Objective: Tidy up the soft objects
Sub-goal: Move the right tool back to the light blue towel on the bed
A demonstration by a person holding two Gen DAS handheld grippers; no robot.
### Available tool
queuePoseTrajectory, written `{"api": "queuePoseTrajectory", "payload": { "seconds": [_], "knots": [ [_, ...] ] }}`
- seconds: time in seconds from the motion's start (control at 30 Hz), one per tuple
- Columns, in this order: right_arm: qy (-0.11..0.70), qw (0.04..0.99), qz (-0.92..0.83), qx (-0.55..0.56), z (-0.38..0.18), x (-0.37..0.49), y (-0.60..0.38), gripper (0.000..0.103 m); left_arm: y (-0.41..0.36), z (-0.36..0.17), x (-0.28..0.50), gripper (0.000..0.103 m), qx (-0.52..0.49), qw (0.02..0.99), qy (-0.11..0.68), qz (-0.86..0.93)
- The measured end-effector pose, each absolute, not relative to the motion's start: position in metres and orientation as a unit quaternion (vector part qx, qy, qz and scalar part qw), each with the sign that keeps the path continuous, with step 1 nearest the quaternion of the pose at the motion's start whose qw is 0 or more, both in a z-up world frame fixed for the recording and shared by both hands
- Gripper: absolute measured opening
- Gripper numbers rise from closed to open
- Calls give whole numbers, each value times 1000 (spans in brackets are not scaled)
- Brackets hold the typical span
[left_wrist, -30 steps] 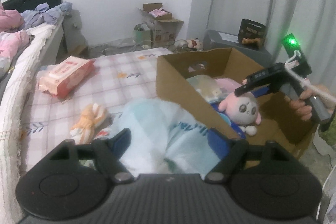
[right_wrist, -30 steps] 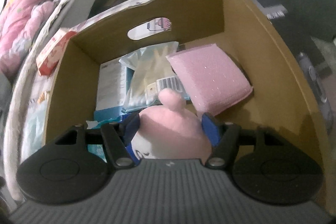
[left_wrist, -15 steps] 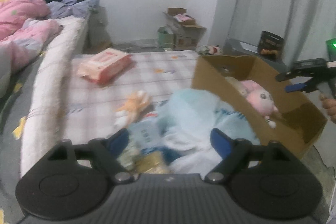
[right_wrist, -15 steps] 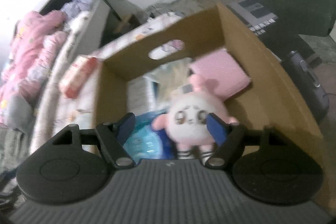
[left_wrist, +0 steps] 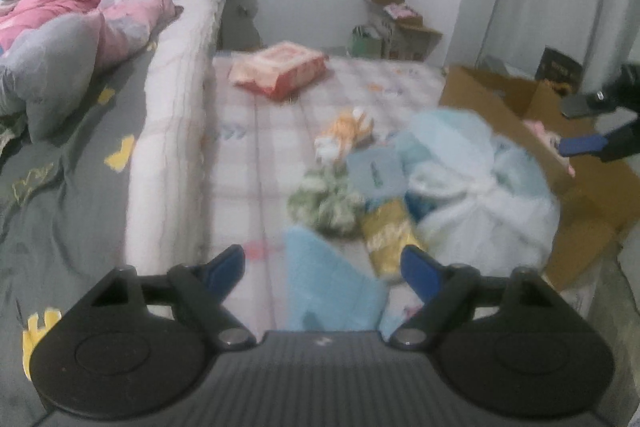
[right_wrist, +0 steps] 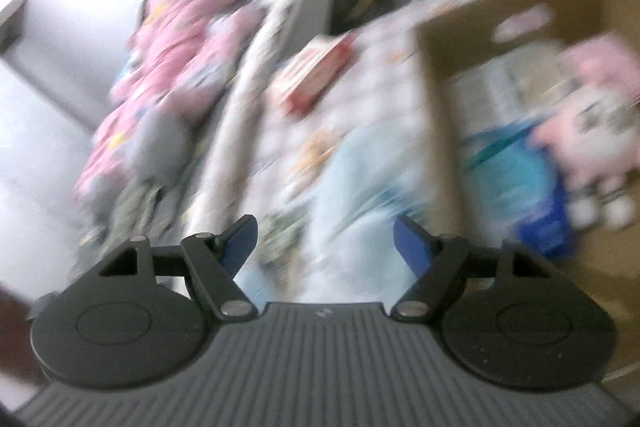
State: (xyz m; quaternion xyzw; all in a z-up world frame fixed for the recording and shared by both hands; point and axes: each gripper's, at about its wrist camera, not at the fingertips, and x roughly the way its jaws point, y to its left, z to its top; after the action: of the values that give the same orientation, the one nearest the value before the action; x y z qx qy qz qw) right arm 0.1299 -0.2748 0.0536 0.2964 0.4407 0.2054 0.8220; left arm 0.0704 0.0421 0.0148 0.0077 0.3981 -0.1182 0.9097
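I see the pink plush toy (right_wrist: 588, 131) lying inside the cardboard box (left_wrist: 592, 203). On the checked mattress (left_wrist: 264, 147) beside it lie an orange-white soft toy (left_wrist: 344, 131), a green crumpled cloth (left_wrist: 326, 199) and a pale blue bag (left_wrist: 480, 187).

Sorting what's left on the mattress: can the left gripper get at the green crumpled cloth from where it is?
Probably yes: the left gripper is open and empty, and the green cloth lies uncovered just ahead.
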Motion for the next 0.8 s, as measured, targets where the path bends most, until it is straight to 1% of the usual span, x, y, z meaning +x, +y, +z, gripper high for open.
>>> {"api": "queuePoseTrajectory", "payload": {
  "seconds": [0.13,0.2,0.23,0.27,0.3,0.33,0.4,0.43,0.5,0.67,0.8],
  "knots": [
    [471,783,266,308,36,126,-221,75,42,-6,68,84,7,896,426,-123],
    [489,762,288,312,27,122,-194,73,42,-15,66,81,9,892,433,-127],
    [497,755,293,312,22,121,-183,72,41,-19,66,77,12,891,436,-128],
    [504,751,295,308,17,118,-172,67,40,-22,66,74,16,890,437,-130],
    [512,748,295,302,12,117,-162,60,39,-25,67,72,21,888,441,-131],
    [521,744,294,299,6,116,-151,58,38,-29,68,71,26,886,444,-132],
    [535,735,290,297,-4,116,-137,51,37,-37,70,66,31,882,451,-135],
    [541,733,288,294,-9,115,-129,50,37,-40,71,62,31,879,457,-135],
    [548,735,283,283,-17,117,-116,47,38,-46,73,62,27,875,464,-137],
    [548,763,250,234,-30,125,-92,46,40,-56,78,62,23,869,476,-136],
    [565,762,225,225,-50,136,-89,46,43,-63,82,62,11,865,482,-135]
  ]
}}
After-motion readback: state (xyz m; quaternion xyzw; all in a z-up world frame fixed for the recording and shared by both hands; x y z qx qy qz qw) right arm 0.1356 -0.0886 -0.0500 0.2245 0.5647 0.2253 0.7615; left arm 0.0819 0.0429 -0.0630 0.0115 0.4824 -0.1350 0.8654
